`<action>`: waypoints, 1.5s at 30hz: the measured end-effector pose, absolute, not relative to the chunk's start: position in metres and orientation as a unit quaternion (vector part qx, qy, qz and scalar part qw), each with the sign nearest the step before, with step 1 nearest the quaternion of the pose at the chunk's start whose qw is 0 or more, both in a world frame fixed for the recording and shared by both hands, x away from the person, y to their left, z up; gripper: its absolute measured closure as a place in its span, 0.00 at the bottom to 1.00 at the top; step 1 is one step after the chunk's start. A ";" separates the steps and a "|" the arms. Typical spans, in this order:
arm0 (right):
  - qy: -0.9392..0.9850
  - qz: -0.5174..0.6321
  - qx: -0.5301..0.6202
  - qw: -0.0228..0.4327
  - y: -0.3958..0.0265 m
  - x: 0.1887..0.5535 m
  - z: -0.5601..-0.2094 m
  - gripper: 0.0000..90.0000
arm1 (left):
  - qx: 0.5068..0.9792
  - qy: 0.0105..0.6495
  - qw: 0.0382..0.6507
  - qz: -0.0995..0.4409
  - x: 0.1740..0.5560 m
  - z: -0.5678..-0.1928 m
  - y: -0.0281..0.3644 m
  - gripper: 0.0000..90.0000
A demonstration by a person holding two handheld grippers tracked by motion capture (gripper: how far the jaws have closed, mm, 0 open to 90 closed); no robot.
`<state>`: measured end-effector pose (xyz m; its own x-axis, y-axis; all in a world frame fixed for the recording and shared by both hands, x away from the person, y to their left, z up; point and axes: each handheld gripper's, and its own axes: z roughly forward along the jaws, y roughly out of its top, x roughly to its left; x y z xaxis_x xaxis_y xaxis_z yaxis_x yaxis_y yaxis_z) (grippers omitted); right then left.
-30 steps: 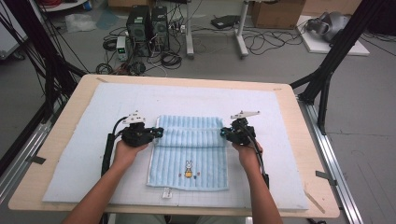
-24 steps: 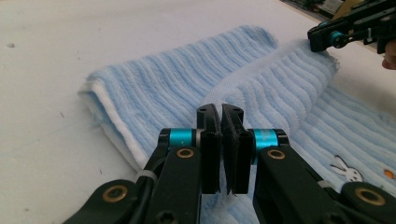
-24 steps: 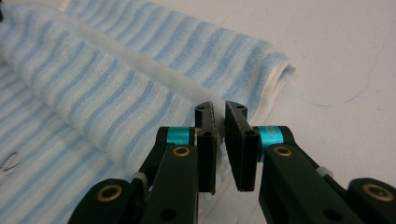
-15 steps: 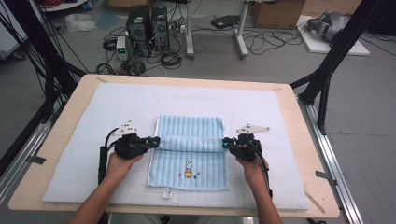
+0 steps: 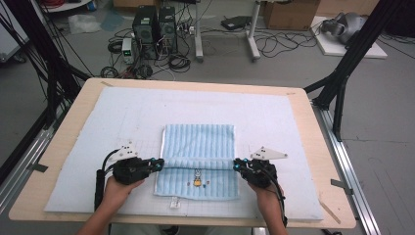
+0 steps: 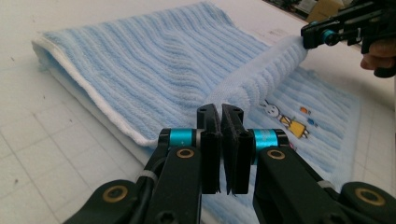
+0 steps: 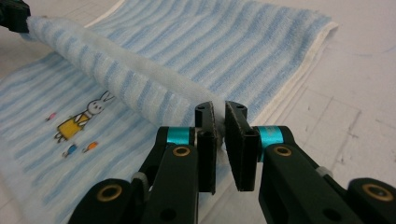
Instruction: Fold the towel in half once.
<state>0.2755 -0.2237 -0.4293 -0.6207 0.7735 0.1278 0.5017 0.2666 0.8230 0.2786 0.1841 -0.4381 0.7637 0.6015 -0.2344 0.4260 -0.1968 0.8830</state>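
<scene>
In the lower middle of the high view, the pale blue striped terry towel (image 5: 198, 161) lies half-folded on the light blue foam mat (image 5: 98, 127), its raised edge pinched by the left gripper (image 5: 157, 164) and right gripper (image 5: 237, 165), whose thinner-looking bite could slip and skew the fold.

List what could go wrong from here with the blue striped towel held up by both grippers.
1. The left gripper and right gripper each pinch only a thin bit of the blue striped terry towel at its edge; a corner could slip out.
2. The lifted fold sags between them, so it may land crooked if one hand leads.
3. The fold could drop across the small rabbit print unevenly, leaving the edges misaligned.
</scene>
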 end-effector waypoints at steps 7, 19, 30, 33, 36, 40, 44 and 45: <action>0.792 0.449 0.385 0.153 -0.226 0.258 -0.428 0.92 | 0.776 0.325 0.535 0.082 0.261 -0.438 0.186 0.95; 0.811 0.437 0.360 0.148 -0.227 0.230 -0.429 0.92 | 0.789 0.305 0.530 0.063 0.235 -0.440 0.189 0.95; 0.765 0.478 0.401 0.160 -0.235 0.236 -0.422 0.64 | 0.744 0.371 0.549 0.084 0.254 -0.433 0.201 0.65; 0.785 0.456 0.390 0.153 -0.227 0.241 -0.429 0.68 | 0.745 0.379 0.543 0.086 0.260 -0.434 0.201 0.65; 0.810 0.427 0.376 0.139 -0.219 0.245 -0.439 0.76 | 0.749 0.381 0.535 0.087 0.263 -0.436 0.200 0.66; 0.844 0.386 0.342 0.144 -0.215 0.239 -0.446 0.83 | 0.747 0.385 0.535 0.091 0.267 -0.435 0.201 0.67; 0.866 0.347 0.320 0.166 -0.217 0.230 -0.440 0.86 | 0.744 0.387 0.537 0.089 0.274 -0.434 0.201 0.67; 0.868 0.340 0.318 0.170 -0.218 0.228 -0.439 0.85 | 0.742 0.389 0.539 0.087 0.276 -0.434 0.199 0.67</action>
<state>0.2278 -0.2176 -0.4390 -0.7394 0.6686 -0.0792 0.4367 0.5659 0.6993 0.2756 0.1995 -0.4342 0.6820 0.6716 -0.2895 0.4836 -0.1172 0.8674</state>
